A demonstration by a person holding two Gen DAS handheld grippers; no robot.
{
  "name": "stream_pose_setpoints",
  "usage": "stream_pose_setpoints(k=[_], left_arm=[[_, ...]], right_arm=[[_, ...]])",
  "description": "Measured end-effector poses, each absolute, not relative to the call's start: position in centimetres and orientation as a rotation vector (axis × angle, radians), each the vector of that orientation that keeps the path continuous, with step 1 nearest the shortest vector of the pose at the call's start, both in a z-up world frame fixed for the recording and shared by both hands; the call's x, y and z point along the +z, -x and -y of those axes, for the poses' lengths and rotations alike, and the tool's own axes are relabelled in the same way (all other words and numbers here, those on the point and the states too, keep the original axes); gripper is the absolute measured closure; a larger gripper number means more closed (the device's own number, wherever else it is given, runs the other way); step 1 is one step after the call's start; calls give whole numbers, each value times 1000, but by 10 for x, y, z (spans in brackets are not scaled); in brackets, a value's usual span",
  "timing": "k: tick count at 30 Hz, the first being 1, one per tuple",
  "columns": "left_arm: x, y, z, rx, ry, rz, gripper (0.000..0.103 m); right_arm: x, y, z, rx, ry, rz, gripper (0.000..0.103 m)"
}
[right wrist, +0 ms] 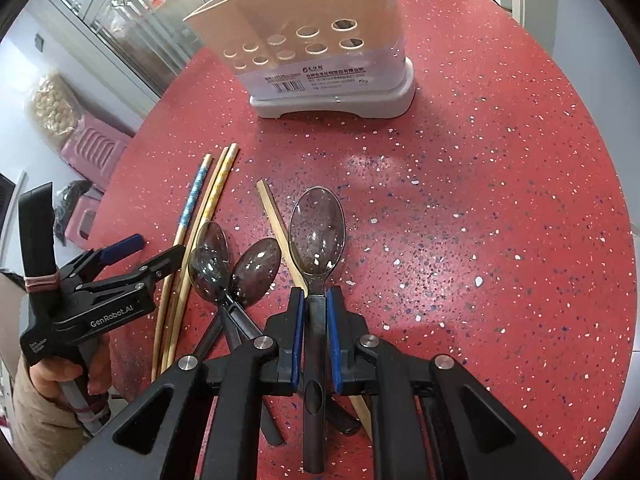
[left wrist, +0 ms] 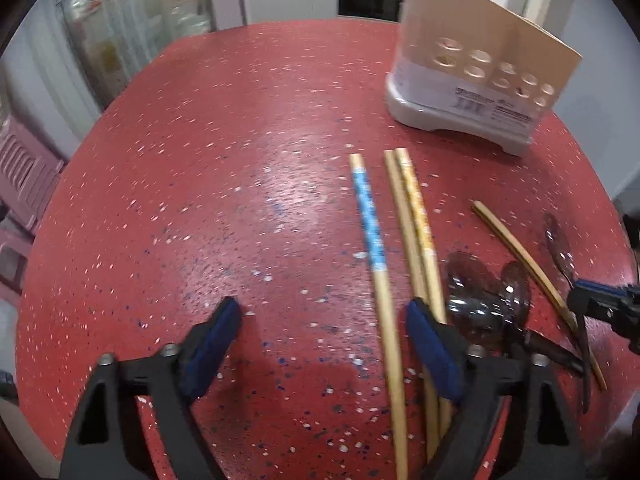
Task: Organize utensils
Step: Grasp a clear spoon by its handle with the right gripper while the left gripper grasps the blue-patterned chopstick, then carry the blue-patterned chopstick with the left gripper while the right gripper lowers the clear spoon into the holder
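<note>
Right gripper [right wrist: 316,300] pinching smoky plastic spoon [right wrist: 317,236] by its handle; left gripper [left wrist: 320,320] spread wide over the blue-banded chopstick [left wrist: 374,248], pressing nothing.

Around a red speckled table

The red table [left wrist: 240,160] with white and blue flecks fills both views. In the right wrist view, a pink plastic stool [right wrist: 94,152] stands at nine o'clock, a bag of pale lumps [right wrist: 50,102] just above it, and a glass-fronted cabinet [right wrist: 132,20] at eleven o'clock.
</note>
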State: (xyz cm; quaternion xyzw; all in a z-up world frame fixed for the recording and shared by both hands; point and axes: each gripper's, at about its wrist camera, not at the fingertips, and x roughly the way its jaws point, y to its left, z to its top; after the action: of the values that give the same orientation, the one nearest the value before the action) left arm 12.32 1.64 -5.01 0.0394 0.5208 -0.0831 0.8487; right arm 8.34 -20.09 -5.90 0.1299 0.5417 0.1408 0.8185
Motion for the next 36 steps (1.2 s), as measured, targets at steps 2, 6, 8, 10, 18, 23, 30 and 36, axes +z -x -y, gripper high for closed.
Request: stream_pose_setpoints(k=[2,6,8,10,18,23,30,36], left_arm=[[-46,-126,-9,-208,-105,-1105,24],[-41,-130,8,-267,-145,-1116,66],[-41,-131,14,-267,-161,-1116,69],[-40,-130,13,-267,-141,-1107,70],[-26,-112,-2,-252,0,-1011,70],[-4,-95,-15,-250,62,-938,70],[35,-90,-21,-265,117,-836,70],[66,-103,-18,-282,165,-770,70]], right_arm=[[-57,-83,203,309,-285,-1149,91],[-52,-81,208,323,-297,-1136,91],[-50,-79,211,331,-303,-1130,91],[-47,-78,213,340,-312,-1120,91],[-35,-74,219,378,-341,-1082,91],[-21,-70,223,404,-347,-1041,91],[12,-71,231,428,-339,-955,91],[45,-83,240,433,-325,-885,91]])
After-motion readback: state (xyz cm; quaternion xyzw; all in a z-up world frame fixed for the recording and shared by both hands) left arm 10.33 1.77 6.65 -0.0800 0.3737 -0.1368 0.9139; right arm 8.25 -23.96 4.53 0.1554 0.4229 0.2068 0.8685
